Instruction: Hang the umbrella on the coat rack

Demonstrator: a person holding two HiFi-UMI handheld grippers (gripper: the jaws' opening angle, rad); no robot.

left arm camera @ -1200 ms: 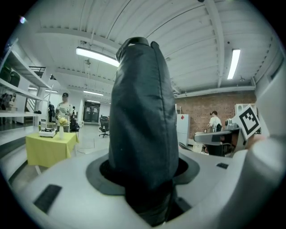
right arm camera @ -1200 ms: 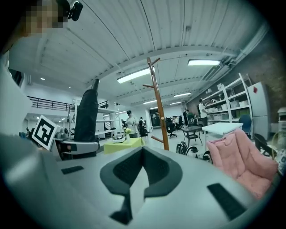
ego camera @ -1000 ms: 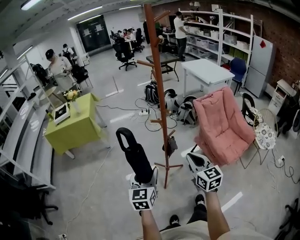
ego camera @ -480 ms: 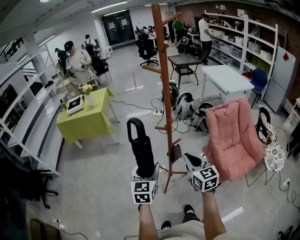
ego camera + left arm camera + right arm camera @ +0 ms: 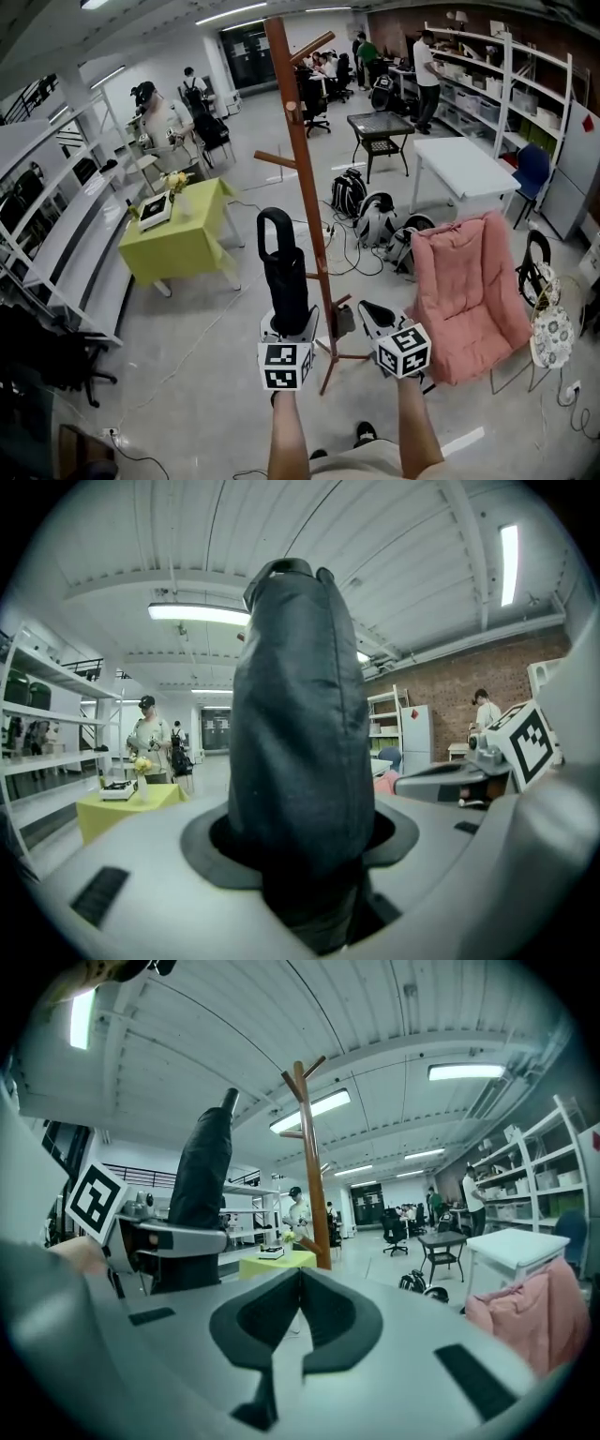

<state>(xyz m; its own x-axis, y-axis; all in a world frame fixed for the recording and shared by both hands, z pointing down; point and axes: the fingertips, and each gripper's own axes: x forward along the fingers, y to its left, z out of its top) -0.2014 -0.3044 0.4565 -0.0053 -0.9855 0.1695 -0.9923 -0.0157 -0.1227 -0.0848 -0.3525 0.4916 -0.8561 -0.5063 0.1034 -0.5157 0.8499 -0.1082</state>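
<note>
A square table draped in yellow-green cloth (image 5: 187, 248) stands at centre left of the head view, bearing what looks like a small vase of flowers (image 5: 175, 183). A pink quilted folding chair (image 5: 464, 291) sits at lower right with a white rectangular table (image 5: 464, 167) above it. Dark backpacks (image 5: 375, 217) lie on the grey floor (image 5: 216, 356) near the middle.

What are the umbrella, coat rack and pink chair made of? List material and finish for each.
The umbrella: likely black woven fabric, matte, with soft creases.
The coat rack: looks like wood, reddish-brown, with a smooth stained finish.
The pink chair: quilted padded cloth with tufted stitching; its thin dark frame is probably metal.
</note>
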